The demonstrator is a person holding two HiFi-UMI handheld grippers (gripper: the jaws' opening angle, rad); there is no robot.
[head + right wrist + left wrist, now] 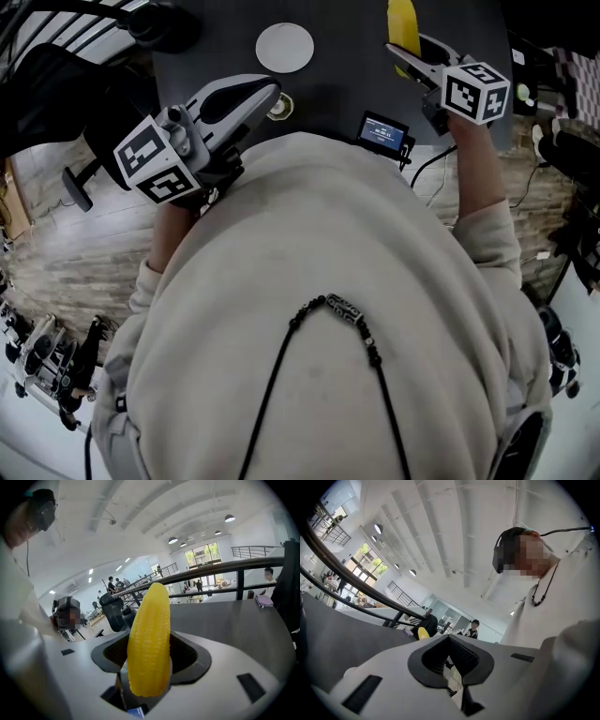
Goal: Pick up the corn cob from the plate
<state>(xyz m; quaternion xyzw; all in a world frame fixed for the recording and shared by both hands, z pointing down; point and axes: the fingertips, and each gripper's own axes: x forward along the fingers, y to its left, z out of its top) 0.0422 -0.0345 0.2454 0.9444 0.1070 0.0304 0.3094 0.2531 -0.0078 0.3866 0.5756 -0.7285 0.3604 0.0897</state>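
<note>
The yellow corn cob [149, 644] stands upright between the black pads of my right gripper [150, 641], which is shut on its lower half. In the head view the right gripper [401, 52] is raised over the far right of the dark table, and the corn cob [403, 22] sticks out beyond its jaws. The white round plate [285, 47] lies bare on the table, left of the cob. My left gripper [270, 91] hovers near the table's front edge, below the plate, its tips together and holding nothing. In the left gripper view my left gripper [449, 639] shows only its own pads.
A small device with a lit screen [382, 133] sits at the table's [337, 75] near edge, a cable trailing from it. A small round object [279, 106] lies by the left gripper's tips. An office chair [56, 84] stands left of the table. People are in the hall behind.
</note>
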